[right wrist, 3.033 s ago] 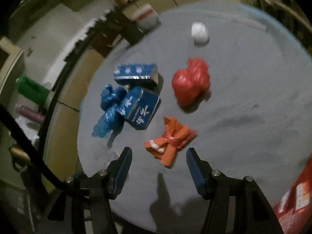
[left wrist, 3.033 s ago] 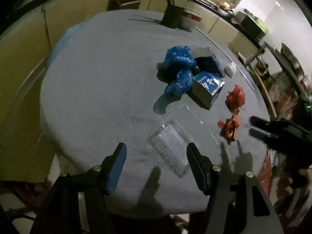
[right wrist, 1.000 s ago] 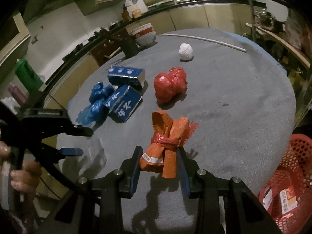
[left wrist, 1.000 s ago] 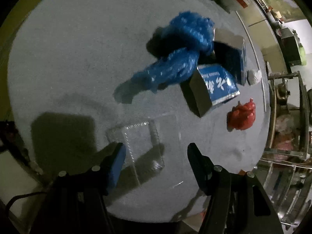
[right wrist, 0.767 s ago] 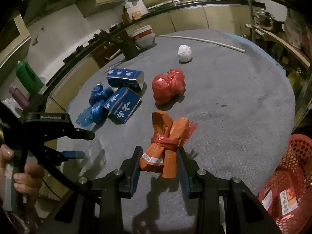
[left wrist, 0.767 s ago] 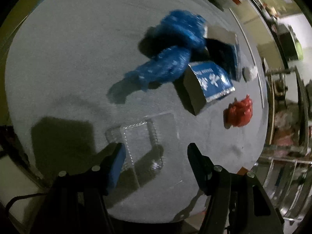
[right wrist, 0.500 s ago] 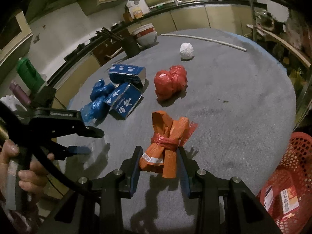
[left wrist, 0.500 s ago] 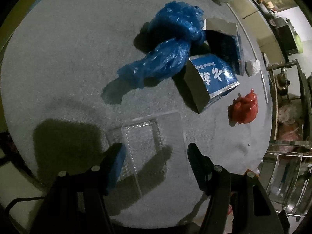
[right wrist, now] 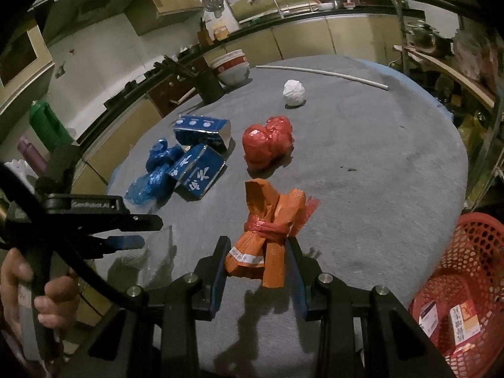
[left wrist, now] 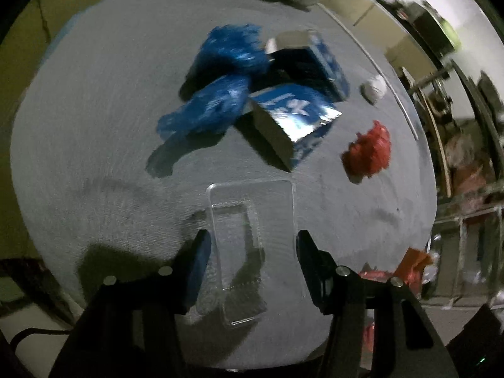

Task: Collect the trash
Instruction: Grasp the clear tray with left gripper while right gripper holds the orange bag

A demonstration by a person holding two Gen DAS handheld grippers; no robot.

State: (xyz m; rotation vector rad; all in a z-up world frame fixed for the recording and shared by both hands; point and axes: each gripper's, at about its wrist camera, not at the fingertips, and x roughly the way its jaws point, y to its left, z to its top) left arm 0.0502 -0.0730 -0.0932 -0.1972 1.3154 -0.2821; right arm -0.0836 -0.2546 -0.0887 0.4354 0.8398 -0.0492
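The right gripper [right wrist: 256, 260] is clamped on a crumpled orange bag [right wrist: 270, 234], knotted with a red band, at the table's [right wrist: 378, 157] 6 o'clock edge. The left gripper [left wrist: 250, 252], jaws spread, straddles a clear plastic tray [left wrist: 242, 245] lying flat. A red mesh basket [right wrist: 456, 271] sits at 4 o'clock.

Embossed "GenRobot.AI" on left gripper [right wrist: 138, 231]; large white Chinese characters, unread, on near blue box [right wrist: 197, 174].

Knotted orange wrapper [right wrist: 269, 230] upright between closed jaws; clear plastic tray [left wrist: 249, 239] flat on the tabletop.
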